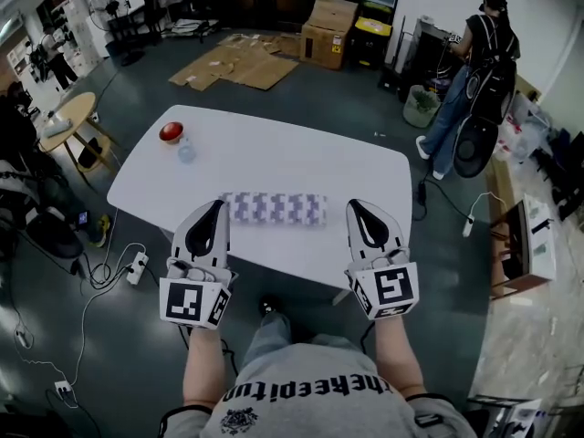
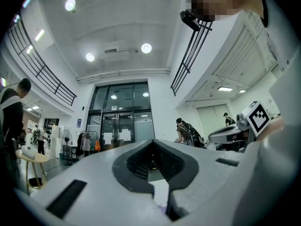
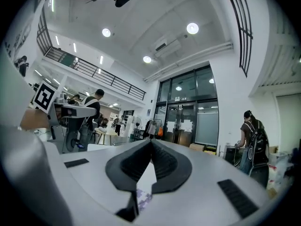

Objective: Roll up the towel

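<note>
The towel (image 1: 275, 208), white with a purple-grey pattern, lies rolled into a long cylinder across the near middle of the white table (image 1: 274, 158). My left gripper (image 1: 216, 206) hovers just off the roll's left end, jaws shut and empty. My right gripper (image 1: 357, 206) hovers off its right end, also shut and empty. Both are held above the table, apart from the roll. A sliver of the patterned towel (image 3: 141, 199) shows low between the right gripper's jaws in the right gripper view; both gripper views look level across the room.
A red bowl (image 1: 171, 132) and a small clear cup (image 1: 186, 152) stand at the table's far left corner. A person (image 1: 474, 71) stands at the back right by a fan. Cables and a power strip (image 1: 137, 267) lie on the floor left of the table.
</note>
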`<action>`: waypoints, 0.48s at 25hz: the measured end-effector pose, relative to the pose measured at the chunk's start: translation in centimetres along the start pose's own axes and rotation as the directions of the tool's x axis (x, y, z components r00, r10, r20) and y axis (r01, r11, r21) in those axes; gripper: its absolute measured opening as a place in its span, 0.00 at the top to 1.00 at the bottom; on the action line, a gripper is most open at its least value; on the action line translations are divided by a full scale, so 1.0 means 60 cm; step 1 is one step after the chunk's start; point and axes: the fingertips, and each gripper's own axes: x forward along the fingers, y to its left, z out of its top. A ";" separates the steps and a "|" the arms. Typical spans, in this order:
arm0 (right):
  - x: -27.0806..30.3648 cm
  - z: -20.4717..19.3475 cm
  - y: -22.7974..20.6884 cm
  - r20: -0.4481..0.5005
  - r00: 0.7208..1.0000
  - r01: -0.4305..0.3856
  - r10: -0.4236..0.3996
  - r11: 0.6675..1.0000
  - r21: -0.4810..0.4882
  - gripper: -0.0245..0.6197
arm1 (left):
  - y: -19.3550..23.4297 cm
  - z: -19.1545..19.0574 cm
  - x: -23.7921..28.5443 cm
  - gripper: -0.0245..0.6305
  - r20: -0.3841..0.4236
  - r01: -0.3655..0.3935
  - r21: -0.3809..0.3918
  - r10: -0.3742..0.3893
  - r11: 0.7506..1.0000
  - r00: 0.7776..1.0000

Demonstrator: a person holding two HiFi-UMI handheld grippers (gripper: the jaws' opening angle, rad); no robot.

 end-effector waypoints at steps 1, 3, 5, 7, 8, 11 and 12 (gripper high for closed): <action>-0.008 0.005 0.000 0.009 1.000 0.006 -0.006 1.000 -0.001 0.96 | -0.002 0.004 -0.006 0.96 0.004 -0.005 0.003 0.005 1.000 1.000; -0.026 0.011 -0.003 0.027 1.000 0.015 -0.015 1.000 -0.003 0.96 | -0.012 0.009 -0.016 0.96 0.012 -0.014 0.000 0.014 1.000 1.000; -0.047 0.015 -0.011 0.041 0.999 0.028 -0.028 1.000 -0.004 0.96 | -0.024 0.012 -0.025 0.96 0.018 -0.021 -0.008 0.021 1.000 1.000; -0.064 0.019 -0.018 0.050 0.998 0.044 -0.044 0.999 -0.003 0.96 | -0.032 0.015 -0.033 0.96 0.024 -0.030 -0.011 0.030 0.999 0.999; -0.070 0.022 -0.020 0.056 0.997 0.049 -0.049 0.999 -0.003 0.96 | -0.034 0.018 -0.036 0.96 0.027 -0.037 -0.011 0.037 0.999 0.999; -0.086 0.034 -0.024 0.073 0.995 0.062 -0.062 0.998 -0.002 0.96 | -0.036 0.027 -0.045 0.96 0.034 -0.046 -0.018 0.046 0.999 0.998; -0.090 0.037 -0.025 0.076 0.995 0.067 -0.067 0.998 -0.004 0.96 | -0.037 0.030 -0.047 0.96 0.035 -0.046 -0.019 0.046 0.999 0.998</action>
